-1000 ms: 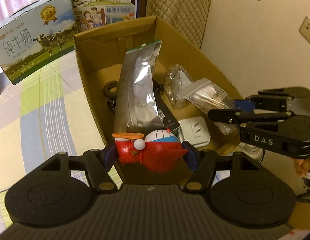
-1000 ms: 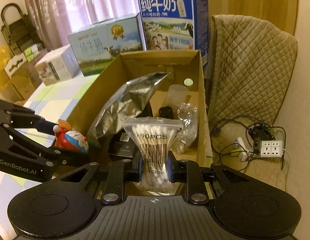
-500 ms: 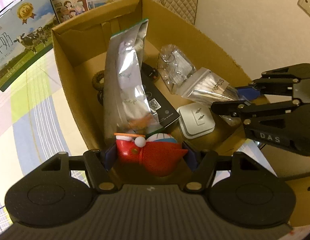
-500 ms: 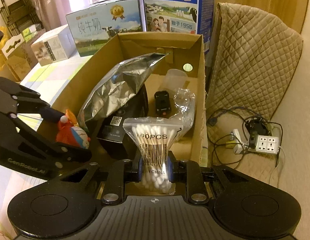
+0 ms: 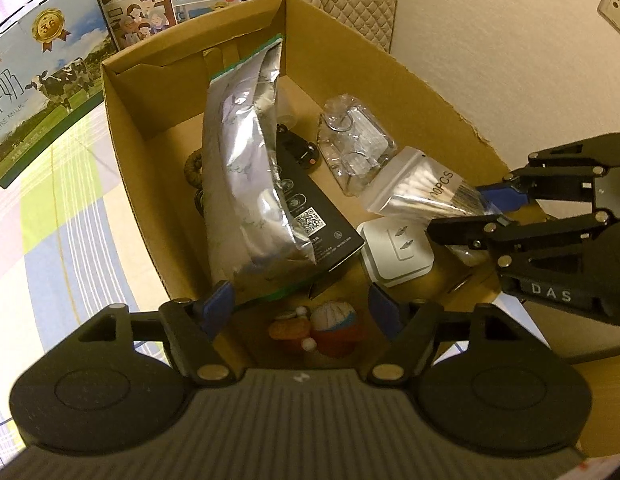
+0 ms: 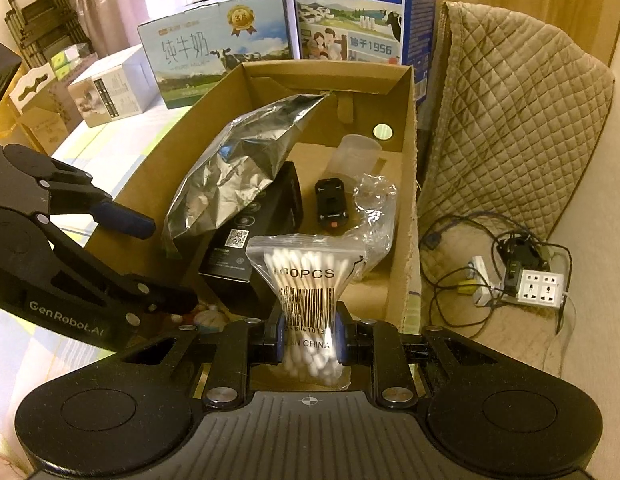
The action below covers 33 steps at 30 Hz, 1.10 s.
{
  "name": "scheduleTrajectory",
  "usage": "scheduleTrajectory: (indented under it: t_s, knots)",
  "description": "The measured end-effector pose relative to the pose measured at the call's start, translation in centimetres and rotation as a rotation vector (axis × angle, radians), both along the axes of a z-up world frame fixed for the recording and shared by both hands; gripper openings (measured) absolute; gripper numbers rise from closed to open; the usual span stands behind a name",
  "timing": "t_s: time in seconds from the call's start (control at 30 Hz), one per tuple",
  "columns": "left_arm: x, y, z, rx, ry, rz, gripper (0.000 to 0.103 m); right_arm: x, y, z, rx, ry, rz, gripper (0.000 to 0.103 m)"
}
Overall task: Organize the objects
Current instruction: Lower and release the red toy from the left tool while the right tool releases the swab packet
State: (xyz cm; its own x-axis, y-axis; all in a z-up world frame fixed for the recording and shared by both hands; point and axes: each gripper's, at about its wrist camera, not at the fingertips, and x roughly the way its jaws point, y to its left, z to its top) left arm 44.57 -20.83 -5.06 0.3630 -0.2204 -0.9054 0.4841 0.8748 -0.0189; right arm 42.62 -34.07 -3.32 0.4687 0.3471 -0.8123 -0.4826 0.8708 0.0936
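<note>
A red and blue cartoon toy [image 5: 322, 332] lies on the floor of the cardboard box [image 5: 122, 128], in its near corner. My left gripper [image 5: 300, 304] is open right above it, with nothing between its fingers. In the right wrist view the toy [image 6: 208, 318] peeks out under the left gripper [image 6: 172, 264]. My right gripper [image 6: 309, 336] is shut on a clear bag of cotton swabs [image 6: 306, 272], held above the box's near right side. In the left wrist view, that bag [image 5: 418, 192] hangs from the right gripper [image 5: 490, 212].
The box also holds a silver foil pouch [image 5: 246, 168], a black carton [image 5: 318, 224], a white plug adapter [image 5: 398, 248], a crumpled clear bag [image 5: 354, 152] and a small black item [image 6: 332, 206]. Milk cartons [image 6: 222, 64] stand behind. A power strip with cables [image 6: 540, 286] lies at the right.
My left gripper has opened and let go of the toy, which now lies in the box's near corner. The right gripper still holds the swab bag, a little further over the box.
</note>
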Motion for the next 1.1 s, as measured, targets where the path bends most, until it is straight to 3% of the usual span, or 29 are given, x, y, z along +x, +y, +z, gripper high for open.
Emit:
scheduleTrajectory:
  t_s: [0.23,0.4,0.53,0.63,1.1]
  knots:
    - [0.3,0.0,0.1,0.000,-0.007,0.005,0.074,1.0,0.1,0.0,0.007,-0.018,-0.028,0.020]
    - [0.9,0.2,0.6,-0.005,-0.026,0.025,0.074,1.9,-0.1,0.2,0.061,-0.084,-0.067,0.021]
    - [1.5,0.6,1.1,-0.008,-0.051,0.047,0.078,2.3,0.1,0.5,0.071,-0.127,-0.072,0.047]
    - [1.6,0.9,1.3,-0.013,-0.058,0.057,0.078,2.2,0.1,0.8,0.093,-0.141,-0.064,0.053]
    - [0.8,1.3,1.9,-0.030,-0.064,0.092,0.078,1.2,-0.7,1.3,0.110,-0.113,-0.071,0.055]
